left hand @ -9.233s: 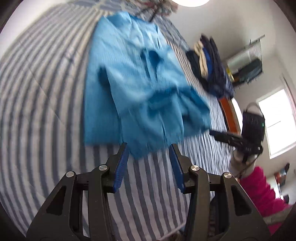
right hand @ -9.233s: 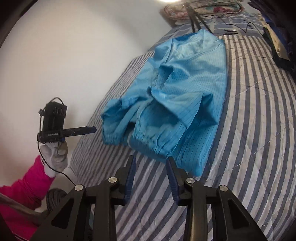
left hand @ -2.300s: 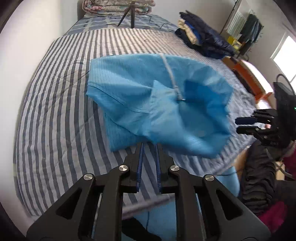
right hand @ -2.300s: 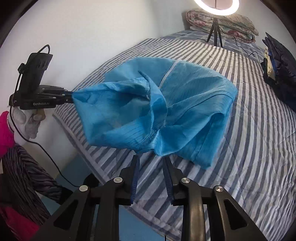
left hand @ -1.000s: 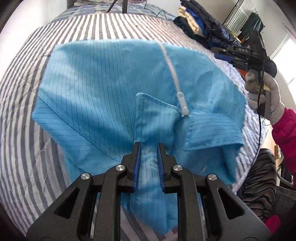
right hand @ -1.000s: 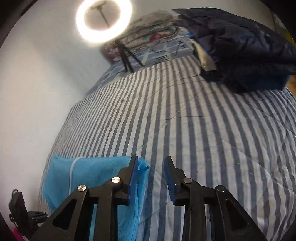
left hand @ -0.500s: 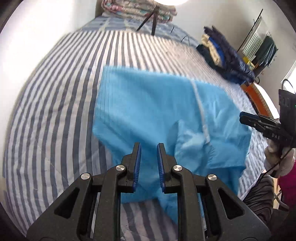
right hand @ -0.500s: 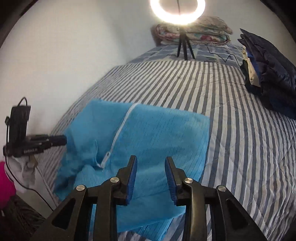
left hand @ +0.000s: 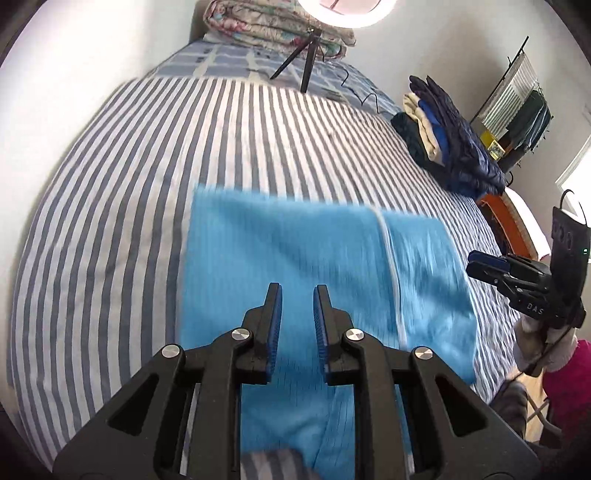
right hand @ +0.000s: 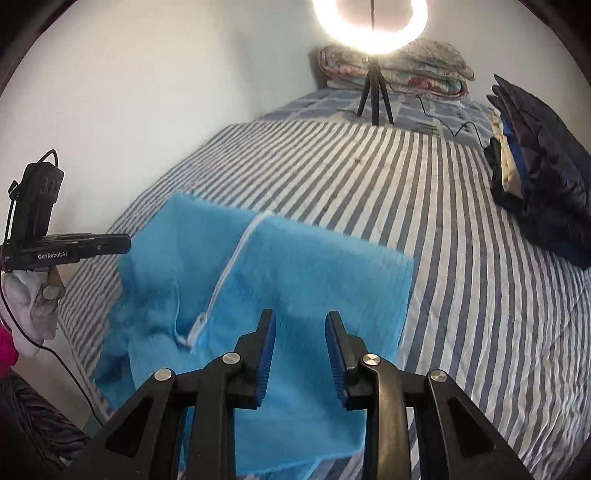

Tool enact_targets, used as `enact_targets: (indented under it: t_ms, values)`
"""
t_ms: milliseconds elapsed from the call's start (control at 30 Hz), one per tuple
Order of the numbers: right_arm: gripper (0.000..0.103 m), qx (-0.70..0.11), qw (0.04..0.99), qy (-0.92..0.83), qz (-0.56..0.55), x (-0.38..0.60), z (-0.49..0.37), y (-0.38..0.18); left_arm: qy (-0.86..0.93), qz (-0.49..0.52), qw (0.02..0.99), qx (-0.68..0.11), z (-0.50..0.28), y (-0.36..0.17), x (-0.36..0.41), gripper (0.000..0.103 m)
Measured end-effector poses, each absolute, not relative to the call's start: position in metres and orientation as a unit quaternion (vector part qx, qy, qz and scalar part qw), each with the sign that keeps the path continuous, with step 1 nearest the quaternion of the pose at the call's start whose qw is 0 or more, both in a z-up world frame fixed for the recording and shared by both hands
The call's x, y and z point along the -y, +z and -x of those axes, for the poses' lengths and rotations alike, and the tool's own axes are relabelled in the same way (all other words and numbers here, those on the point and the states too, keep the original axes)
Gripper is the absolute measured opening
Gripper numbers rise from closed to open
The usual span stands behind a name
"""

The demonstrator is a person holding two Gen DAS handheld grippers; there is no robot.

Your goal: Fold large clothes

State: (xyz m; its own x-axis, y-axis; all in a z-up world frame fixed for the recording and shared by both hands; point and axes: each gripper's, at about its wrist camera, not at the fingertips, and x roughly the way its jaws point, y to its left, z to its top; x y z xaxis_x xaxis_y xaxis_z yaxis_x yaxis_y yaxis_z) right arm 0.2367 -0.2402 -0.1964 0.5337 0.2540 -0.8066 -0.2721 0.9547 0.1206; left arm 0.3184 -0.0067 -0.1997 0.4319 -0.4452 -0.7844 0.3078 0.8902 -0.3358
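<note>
Jacket (left hand: 295, 258) now lay folded flat on bed (left hand: 110, 184); both released grippers, left (left hand: 297, 325) and right (right hand: 300, 347), hovered spread; clothes pile (left hand: 450, 147) sat well apart.

Bedroom, striped bed, white walls

Ahead of the fingers a lit ring light (right hand: 370, 22) stands on its tripod (right hand: 373, 94) before folded quilts (right hand: 397, 66); dark folded clothes (right hand: 543, 192) to the right on the bed (right hand: 480, 295), clothes rack (left hand: 524, 110) and window (left hand: 576, 166) far right.
</note>
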Motion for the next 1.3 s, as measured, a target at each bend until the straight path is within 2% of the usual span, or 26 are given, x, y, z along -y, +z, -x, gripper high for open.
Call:
enact_targets:
  t_ms: [200, 400, 500, 667, 733, 800, 1033, 1067, 1100, 1133, 1200, 1233, 1300]
  values:
    - [0.03, -0.463, 0.875, 0.141, 0.003, 0.229, -0.296, -0.219, -0.2, 0.053, 0.847, -0.489, -0.37, -0.221, 0.034, 0.016]
    - [0.03, -0.504, 0.854, 0.128, -0.023, 0.242, -0.311, -0.259, -0.171, 0.076, 0.827, -0.53, -0.394, -0.277, 0.023, 0.016]
    - [0.03, -0.508, 0.852, 0.125, -0.02, 0.241, -0.302, -0.252, -0.159, 0.058, 0.837, -0.52, -0.38, -0.26, 0.02, 0.016]
    - [0.033, -0.485, 0.852, 0.192, -0.03, 0.238, -0.25, -0.207, -0.216, 0.06, 0.844, -0.486, -0.319, -0.201, 0.011, 0.016]
    - [0.042, -0.478, 0.848, 0.224, -0.045, 0.238, -0.215, -0.194, -0.243, 0.054, 0.836, -0.489, -0.288, -0.189, 0.011, 0.016]
    - [0.055, -0.478, 0.839, 0.253, -0.063, 0.235, -0.176, -0.191, -0.272, 0.047, 0.819, -0.503, -0.258, -0.188, 0.015, 0.016]
    - [0.055, -0.488, 0.829, 0.274, -0.014, 0.192, -0.116, -0.216, -0.322, -0.005, 0.774, -0.545, -0.216, -0.215, 0.072, 0.016]
    - [0.046, -0.495, 0.826, 0.269, -0.015, 0.191, -0.119, -0.222, -0.325, -0.009, 0.768, -0.552, -0.217, -0.221, 0.08, 0.016]
    - [0.032, -0.5, 0.823, 0.268, -0.025, 0.191, -0.122, -0.228, -0.325, -0.02, 0.766, -0.555, -0.218, -0.226, 0.089, 0.016]
    - [0.028, -0.508, 0.819, 0.264, -0.04, 0.193, -0.126, -0.234, -0.322, -0.029, 0.768, -0.553, -0.221, -0.228, 0.095, 0.016]
    - [0.009, -0.518, 0.812, 0.259, -0.07, 0.199, -0.13, -0.241, -0.324, -0.025, 0.769, -0.551, -0.229, -0.229, 0.104, 0.016]
    - [0.004, -0.522, 0.807, 0.263, -0.084, 0.202, -0.131, -0.244, -0.329, -0.017, 0.769, -0.547, -0.233, -0.226, 0.109, 0.016]
    - [0.001, -0.521, 0.804, 0.27, -0.099, 0.207, -0.126, -0.243, -0.341, -0.012, 0.773, -0.535, -0.239, -0.217, 0.121, 0.016]
